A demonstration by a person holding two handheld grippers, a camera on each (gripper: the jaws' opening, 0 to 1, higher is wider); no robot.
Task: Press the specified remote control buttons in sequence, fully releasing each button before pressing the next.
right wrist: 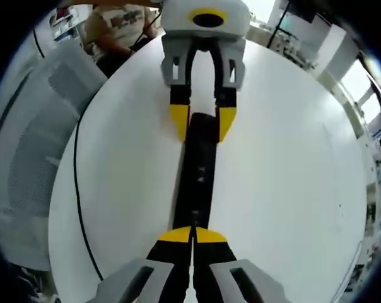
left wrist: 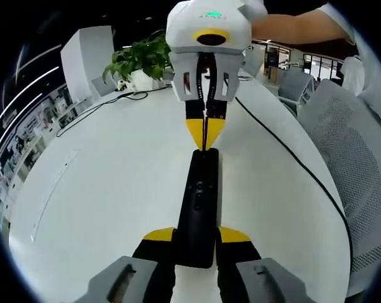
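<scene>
A long black remote control (left wrist: 200,189) lies lengthwise on the white table (left wrist: 115,183). My left gripper (left wrist: 197,235) is shut on its near end, one yellow-tipped jaw on each long side. My right gripper (left wrist: 205,137) comes in from the far side with its jaws shut together, and its yellow tips touch the remote's far end. In the right gripper view the remote (right wrist: 199,170) runs away from my shut right gripper (right wrist: 192,235), whose tips rest on its near end. The left gripper (right wrist: 203,123) clasps the far end.
A black cable (left wrist: 291,158) snakes across the table's right side and shows again as the cable (right wrist: 77,189). A potted plant (left wrist: 140,60) stands at the far edge. Mesh chairs (left wrist: 348,145) flank the table. A person's arm (left wrist: 291,25) reaches in behind the right gripper.
</scene>
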